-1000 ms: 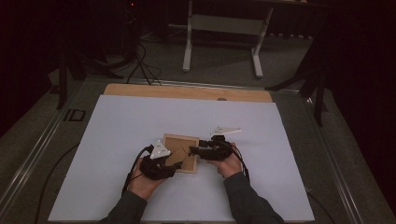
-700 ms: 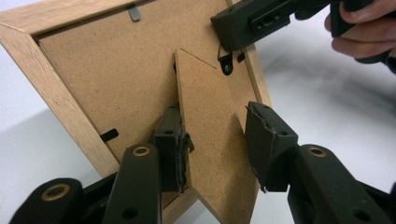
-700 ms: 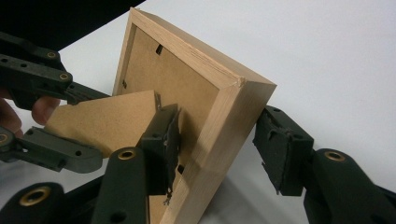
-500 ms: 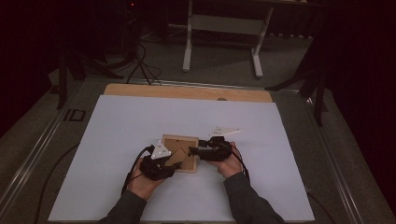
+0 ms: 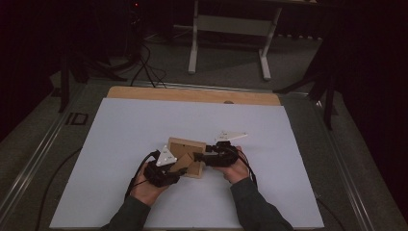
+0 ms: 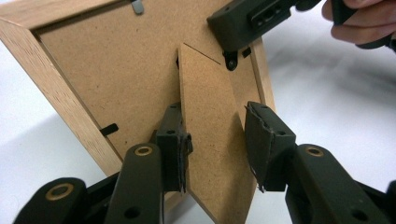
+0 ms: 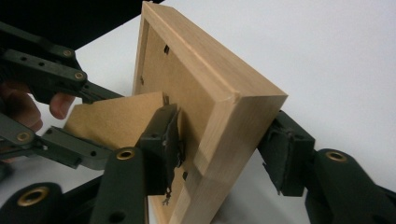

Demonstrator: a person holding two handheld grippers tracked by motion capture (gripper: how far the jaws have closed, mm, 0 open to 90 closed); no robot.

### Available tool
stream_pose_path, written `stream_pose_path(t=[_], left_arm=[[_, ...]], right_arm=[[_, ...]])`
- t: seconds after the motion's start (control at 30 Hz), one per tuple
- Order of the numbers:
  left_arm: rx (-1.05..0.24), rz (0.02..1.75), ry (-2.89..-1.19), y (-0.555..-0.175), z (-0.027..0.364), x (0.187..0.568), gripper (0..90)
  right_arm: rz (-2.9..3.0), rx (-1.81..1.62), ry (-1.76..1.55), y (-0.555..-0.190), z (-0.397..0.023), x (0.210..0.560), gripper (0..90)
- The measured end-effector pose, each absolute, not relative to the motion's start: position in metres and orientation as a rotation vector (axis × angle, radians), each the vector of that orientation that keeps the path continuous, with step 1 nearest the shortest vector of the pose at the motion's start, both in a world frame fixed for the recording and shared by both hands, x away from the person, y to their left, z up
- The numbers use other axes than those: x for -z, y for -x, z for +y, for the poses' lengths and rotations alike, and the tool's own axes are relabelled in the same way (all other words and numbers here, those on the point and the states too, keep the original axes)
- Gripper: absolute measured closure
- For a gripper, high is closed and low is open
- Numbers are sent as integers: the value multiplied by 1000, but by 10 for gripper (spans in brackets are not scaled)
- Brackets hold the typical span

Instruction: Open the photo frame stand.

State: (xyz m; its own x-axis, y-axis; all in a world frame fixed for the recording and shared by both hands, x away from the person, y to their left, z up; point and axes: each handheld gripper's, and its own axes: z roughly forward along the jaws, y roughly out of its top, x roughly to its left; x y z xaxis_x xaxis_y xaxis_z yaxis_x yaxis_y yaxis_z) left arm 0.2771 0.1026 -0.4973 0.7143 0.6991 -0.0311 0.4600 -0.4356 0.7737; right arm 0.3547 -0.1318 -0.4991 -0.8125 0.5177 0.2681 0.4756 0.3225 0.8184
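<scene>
A wooden picture frame [image 5: 184, 146] sits back-up on the white table top, its near side lifted. Its fibreboard back [image 6: 107, 70] carries a fold-out stand [image 6: 210, 116], swung away from the back. My left gripper [image 6: 217, 140] has a jaw on each side edge of that stand and is shut on it; the high view puts it [image 5: 175, 166] at the frame's near left. From the right, my right gripper [image 7: 222, 144] clamps the frame's edge [image 7: 210, 79], one pad on the back and one on the front face. The stand [image 7: 112, 121] and left gripper [image 7: 51, 70] lie beyond it.
A white sheet [image 5: 120, 134] covers the table, with a strip of bare wooden board [image 5: 192, 94] along the far edge. Behind the table are a white stand's legs [image 5: 228, 48] and cables on the floor [image 5: 144, 67]. The right gripper's jaw [image 6: 247, 18] reaches over the frame's top.
</scene>
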Motion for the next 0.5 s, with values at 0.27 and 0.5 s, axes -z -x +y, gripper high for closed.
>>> stream_pose_path(t=[0.27,0.5], left_arm=[[-389,891,-2116,-282,103,500,636],[-395,902,-2116,-288,102,503,643]], right_arm=[[2466,-1526,-895,-350,-133,492,559],[2435,-1473,-843,-346,-131,488,567]])
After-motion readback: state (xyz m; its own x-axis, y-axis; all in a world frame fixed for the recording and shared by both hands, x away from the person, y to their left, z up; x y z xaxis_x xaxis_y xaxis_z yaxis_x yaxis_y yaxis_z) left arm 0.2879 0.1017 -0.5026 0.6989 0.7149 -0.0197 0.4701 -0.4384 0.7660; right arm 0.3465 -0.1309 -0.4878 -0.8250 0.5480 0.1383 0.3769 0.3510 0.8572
